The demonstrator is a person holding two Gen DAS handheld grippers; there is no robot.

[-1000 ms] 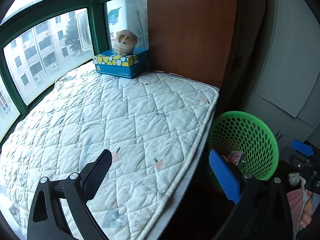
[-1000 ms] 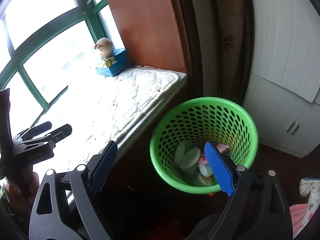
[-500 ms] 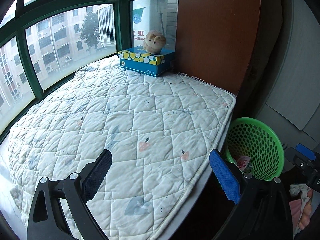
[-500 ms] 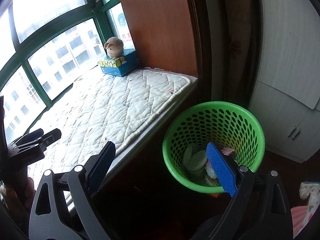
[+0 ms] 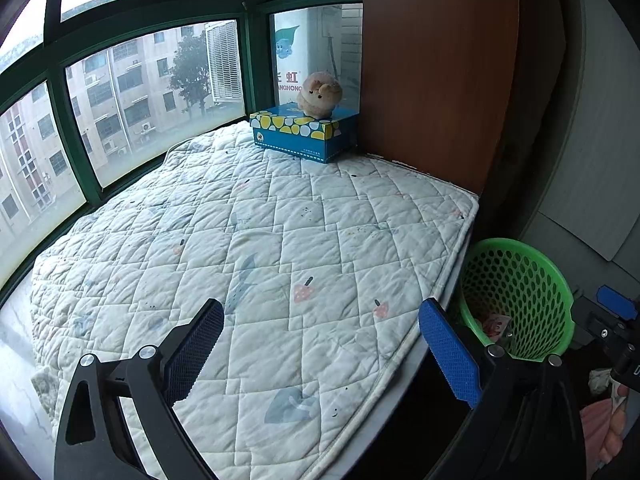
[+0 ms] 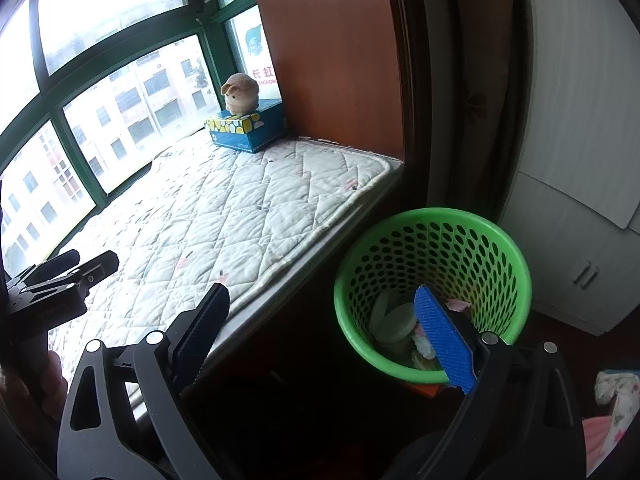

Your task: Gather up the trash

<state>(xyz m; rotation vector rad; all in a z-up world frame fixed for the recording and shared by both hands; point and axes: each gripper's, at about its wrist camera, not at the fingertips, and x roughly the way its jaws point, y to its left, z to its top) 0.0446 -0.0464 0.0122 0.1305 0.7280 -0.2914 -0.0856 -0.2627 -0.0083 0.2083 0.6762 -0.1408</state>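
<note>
A green perforated trash basket (image 6: 436, 292) stands on the floor beside the window seat; it holds pale round discs (image 6: 394, 316) and paper scraps. It also shows at the right of the left wrist view (image 5: 520, 300). My right gripper (image 6: 320, 336) is open and empty, above and in front of the basket. My left gripper (image 5: 320, 344) is open and empty over the quilted white mat (image 5: 260, 248). No loose trash shows on the mat.
A blue tissue box (image 5: 304, 132) with a plush toy (image 5: 320, 92) on top stands at the mat's far corner, by a brown wooden panel (image 5: 432, 68). Green-framed windows (image 5: 120, 92) run along the left. White cabinets (image 6: 580, 208) stand behind the basket.
Both grippers have pulled back and swung left; the basket has shifted right in both views. More of the mat and window shows. Both stay open.
</note>
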